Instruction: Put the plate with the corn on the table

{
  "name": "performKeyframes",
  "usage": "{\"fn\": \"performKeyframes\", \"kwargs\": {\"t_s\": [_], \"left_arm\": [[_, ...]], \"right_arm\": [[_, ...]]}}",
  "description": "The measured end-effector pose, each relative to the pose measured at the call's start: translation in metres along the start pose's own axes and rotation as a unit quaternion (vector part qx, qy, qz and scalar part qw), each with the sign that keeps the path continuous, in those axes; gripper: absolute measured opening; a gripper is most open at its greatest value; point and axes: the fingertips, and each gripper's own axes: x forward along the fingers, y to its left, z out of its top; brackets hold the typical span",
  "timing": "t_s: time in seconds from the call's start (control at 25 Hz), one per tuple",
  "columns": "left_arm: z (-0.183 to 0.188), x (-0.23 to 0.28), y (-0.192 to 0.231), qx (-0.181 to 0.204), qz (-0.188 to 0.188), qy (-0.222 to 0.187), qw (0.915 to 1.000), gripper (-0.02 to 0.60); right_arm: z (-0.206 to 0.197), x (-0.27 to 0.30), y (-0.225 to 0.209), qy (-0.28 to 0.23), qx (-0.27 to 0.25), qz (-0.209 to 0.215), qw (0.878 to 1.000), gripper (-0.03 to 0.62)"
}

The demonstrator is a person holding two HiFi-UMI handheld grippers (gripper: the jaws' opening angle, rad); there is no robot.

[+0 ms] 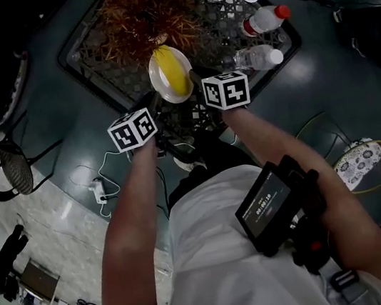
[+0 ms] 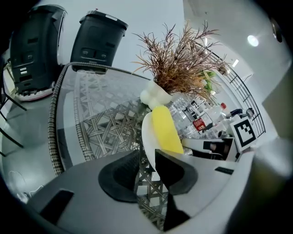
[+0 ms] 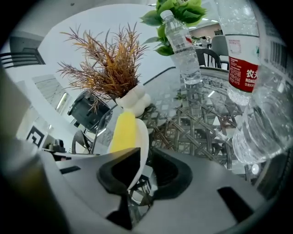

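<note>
A white plate [image 1: 162,80] carrying a yellow corn cob [image 1: 174,71] hangs just over the near edge of the glass-topped lattice table [image 1: 87,53]. My left gripper [image 1: 158,101] grips the plate's left rim and my right gripper [image 1: 195,78] its right rim. In the left gripper view the plate [image 2: 147,132] and corn [image 2: 165,130] stand on edge, with the rim running down between the jaws of the left gripper [image 2: 147,167]. The right gripper view shows the plate [image 3: 143,141] pinched in the right gripper [image 3: 139,171], the corn [image 3: 123,132] on its left face.
A dried brown plant [image 1: 142,11] in a white vase [image 2: 155,95] stands just behind the plate. Several water bottles [image 1: 266,19] lie and stand at the table's right. Chairs [image 1: 5,168] flank the table, and a power strip [image 1: 99,191] lies on the floor.
</note>
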Motion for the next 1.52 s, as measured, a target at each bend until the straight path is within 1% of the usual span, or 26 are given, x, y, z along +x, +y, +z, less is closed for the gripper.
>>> {"fn": "performKeyframes", "kwargs": {"t_s": [0.12,0.28,0.32,0.36,0.4,0.48,0.68,0.92,1.28,1.52], "left_arm": [[-0.004,-0.005,-0.004,0.009,-0.001,-0.002,1.0,0.087],[-0.012,-0.02,-0.009,0.031,0.006,-0.006,0.9995,0.086],[-0.014,-0.025,-0.01,0.036,0.006,-0.008,0.9993,0.085],[-0.016,-0.03,-0.01,0.042,0.007,-0.012,0.999,0.079],[-0.017,-0.035,-0.01,0.046,0.008,-0.017,0.9987,0.037],[-0.02,-0.047,-0.008,0.052,0.007,-0.03,0.9982,0.006],[-0.046,-0.089,-0.012,0.052,-0.011,-0.048,0.9975,0.006],[-0.066,-0.133,-0.02,0.068,-0.039,-0.075,0.9941,0.006],[-0.089,-0.201,-0.045,0.113,-0.071,-0.112,0.9847,0.006],[-0.107,-0.243,-0.059,0.125,-0.089,-0.138,0.9785,0.006]], "right_arm": [[0.001,-0.007,0.003,-0.009,-0.002,0.003,1.0,0.058],[-0.002,-0.02,0.012,-0.013,-0.015,0.009,1.0,0.054],[-0.003,-0.024,0.014,-0.014,-0.019,0.01,1.0,0.008],[-0.004,-0.028,0.017,-0.017,-0.024,0.012,1.0,0.008],[-0.004,-0.031,0.02,-0.021,-0.028,0.015,0.999,0.008],[-0.005,-0.039,0.028,-0.032,-0.033,0.022,0.999,0.008],[-0.029,-0.073,0.052,-0.042,-0.028,0.029,0.998,0.008],[-0.05,-0.106,0.076,-0.06,-0.03,0.036,0.997,0.008],[-0.076,-0.161,0.125,-0.089,-0.049,0.05,0.994,0.008],[-0.088,-0.198,0.155,-0.117,-0.062,0.064,0.989,0.008]]}}
